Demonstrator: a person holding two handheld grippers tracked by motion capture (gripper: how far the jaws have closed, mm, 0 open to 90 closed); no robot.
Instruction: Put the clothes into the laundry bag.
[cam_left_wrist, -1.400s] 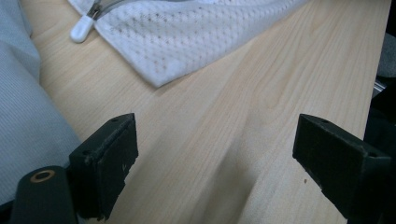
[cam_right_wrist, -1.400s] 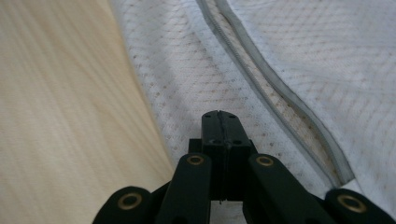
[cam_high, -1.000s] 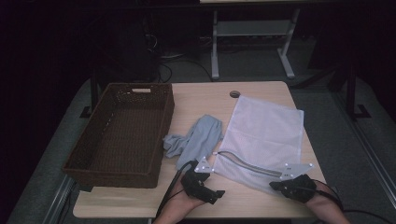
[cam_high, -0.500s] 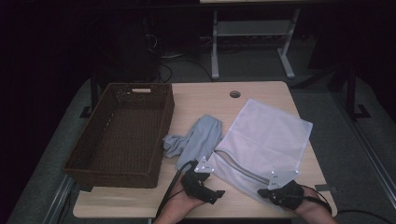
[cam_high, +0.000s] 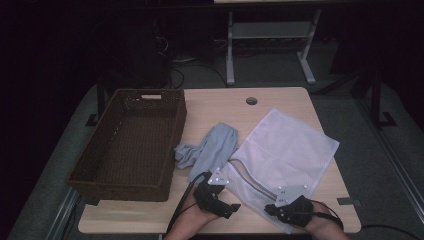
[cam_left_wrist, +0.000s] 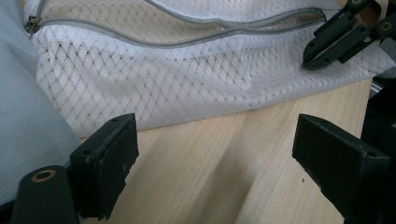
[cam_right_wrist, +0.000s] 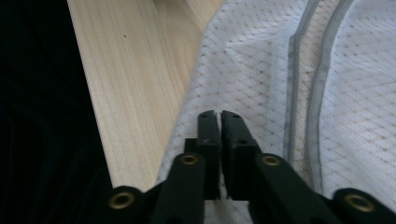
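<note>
A white mesh bag (cam_high: 290, 150) with a grey zipper (cam_high: 250, 176) lies on the right half of the wooden table (cam_high: 215, 105). A grey-blue cloth (cam_high: 212, 150) lies against its left side. My right gripper (cam_high: 268, 208) rests on the bag's near corner; in the right gripper view its jaws (cam_right_wrist: 218, 114) have just been opening. A thin slit shows between them, and the mesh (cam_right_wrist: 261, 70) lies beneath, not pinched. My left gripper (cam_high: 231, 207) sits open over bare wood (cam_left_wrist: 219, 140), just short of the bag's edge (cam_left_wrist: 163, 79), with the cloth (cam_left_wrist: 28, 121) at its left.
A dark woven basket (cam_high: 178, 131) stands on the table's left side, next to the cloth. A round cable hole (cam_high: 251, 100) sits near the far edge. The right gripper (cam_left_wrist: 322, 51) appears ahead of the left one. Both hands are at the near table edge.
My right gripper slid left along the near edge, dragging the bag's near corner with it, so the bag turned and shifted. Its jaws parted slightly. The left gripper stayed put.
</note>
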